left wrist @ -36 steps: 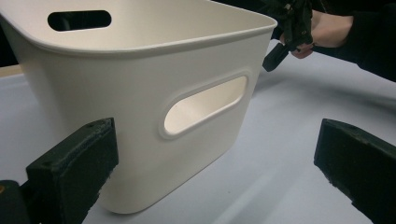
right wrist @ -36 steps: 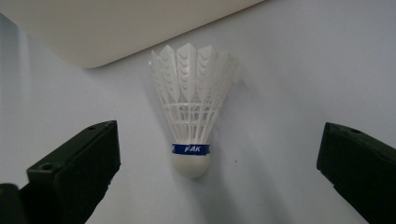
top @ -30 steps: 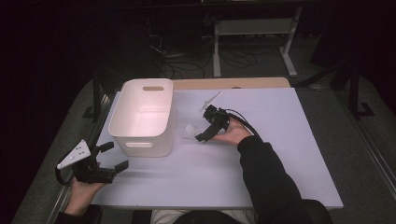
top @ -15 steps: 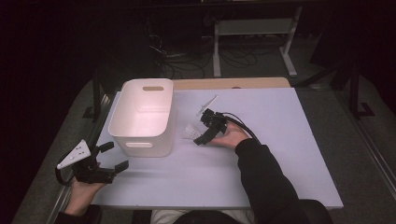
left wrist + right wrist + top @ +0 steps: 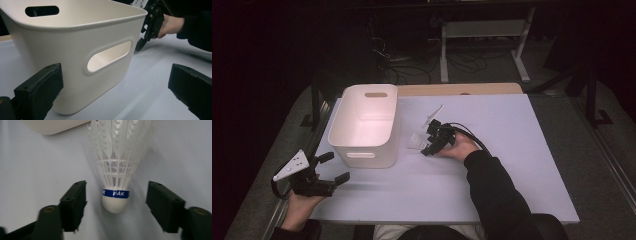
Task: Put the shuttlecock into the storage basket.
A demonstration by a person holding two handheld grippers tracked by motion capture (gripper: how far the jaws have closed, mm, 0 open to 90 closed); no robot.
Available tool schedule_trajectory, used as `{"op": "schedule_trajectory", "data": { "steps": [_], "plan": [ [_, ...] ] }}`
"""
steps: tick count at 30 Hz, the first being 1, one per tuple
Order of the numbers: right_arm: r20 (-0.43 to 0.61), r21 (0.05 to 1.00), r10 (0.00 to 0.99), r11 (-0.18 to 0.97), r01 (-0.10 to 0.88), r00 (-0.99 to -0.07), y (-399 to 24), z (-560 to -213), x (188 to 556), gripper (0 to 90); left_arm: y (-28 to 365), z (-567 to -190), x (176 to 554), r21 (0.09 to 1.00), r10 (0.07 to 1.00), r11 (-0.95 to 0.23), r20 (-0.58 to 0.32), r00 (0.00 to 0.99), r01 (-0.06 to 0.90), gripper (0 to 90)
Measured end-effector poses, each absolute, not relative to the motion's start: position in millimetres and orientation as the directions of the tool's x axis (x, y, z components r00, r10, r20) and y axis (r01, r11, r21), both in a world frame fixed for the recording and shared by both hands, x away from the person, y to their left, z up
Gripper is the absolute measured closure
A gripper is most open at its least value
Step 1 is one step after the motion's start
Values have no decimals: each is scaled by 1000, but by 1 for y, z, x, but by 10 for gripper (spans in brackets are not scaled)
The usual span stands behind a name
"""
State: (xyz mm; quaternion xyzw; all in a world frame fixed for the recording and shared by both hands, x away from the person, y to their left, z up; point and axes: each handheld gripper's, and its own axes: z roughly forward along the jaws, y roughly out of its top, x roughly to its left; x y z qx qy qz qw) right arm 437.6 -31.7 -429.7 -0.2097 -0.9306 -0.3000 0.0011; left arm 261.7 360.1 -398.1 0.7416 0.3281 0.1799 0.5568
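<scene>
Right gripper view: right gripper [image 5: 116, 206] released, jaws straddling shuttlecock [image 5: 117, 170], cork base between pads, untouched, lying on desk [image 5: 37, 170]. Step judged: pre-grasp. Next: clench on cork. Left gripper [image 5: 112, 100] released, idle, facing white bin [image 5: 75, 37].

Smooth plastic bin [image 5: 75, 50], feathered shuttlecock [image 5: 117, 157], matt table [image 5: 512, 130]
</scene>
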Motion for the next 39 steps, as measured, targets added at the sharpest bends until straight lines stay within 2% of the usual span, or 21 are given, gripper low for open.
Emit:
{"op": "schedule_trajectory", "data": {
  "steps": [7,21,39],
  "plan": [
    [128,553,388,736,390,-913,-32,-430,437,469,360,-398,262,944,686,-165,-98,721,286,0],
    [148,537,384,742,400,-911,-33,-431,439,628,360,-398,262,944,686,-166,-97,721,285,0],
    [150,536,394,738,409,-907,-36,-426,439,640,360,-398,262,944,686,-166,-98,721,286,0]
  ]
}}
